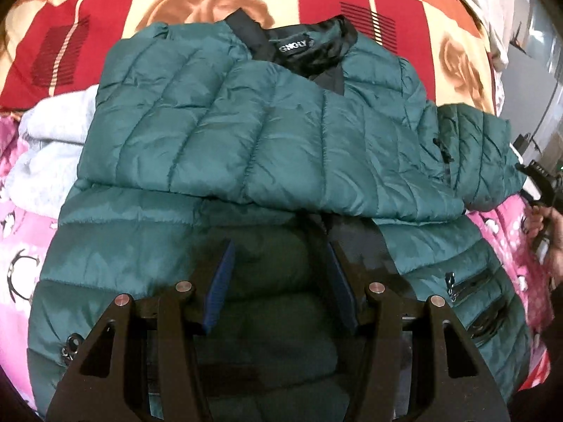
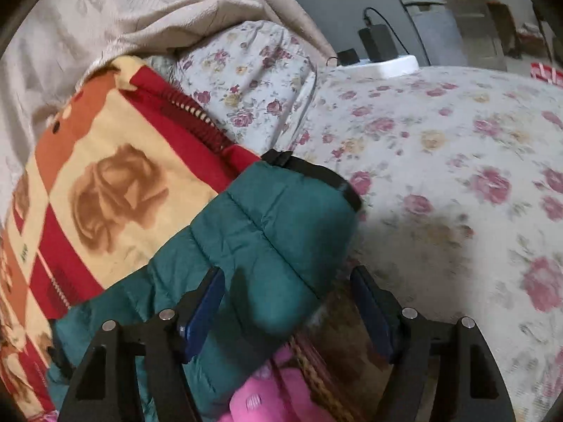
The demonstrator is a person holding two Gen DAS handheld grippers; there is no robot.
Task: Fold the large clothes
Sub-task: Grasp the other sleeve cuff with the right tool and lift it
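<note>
Left claw: spread wide, its blue pads apart over the near hem of the jacket, nothing between them; whether they touch the fabric cannot be told.
Jacket: dark green quilted puffer lying across the bed, hem nearest the left wrist camera, black collar with a white label at the far end; one sleeve is folded across the chest toward the bed's right edge.
Zip pockets: two black zip openings on the lower right front panel.
Right claw: spread, the sleeve between its fingers and lying against the left pad; the right pad stands clear of the sleeve.
Sleeve: green, black-cuffed, its cuff pointing toward the floral sheet.
Grey garment: bunched at the jacket's left side.
Pink blanket: under the near part of the jacket.
Rose blanket: red and cream, under the collar end.
Floral sheet: covers the bed past the cuff.
Charger: black, on a white block at the far edge.
</note>
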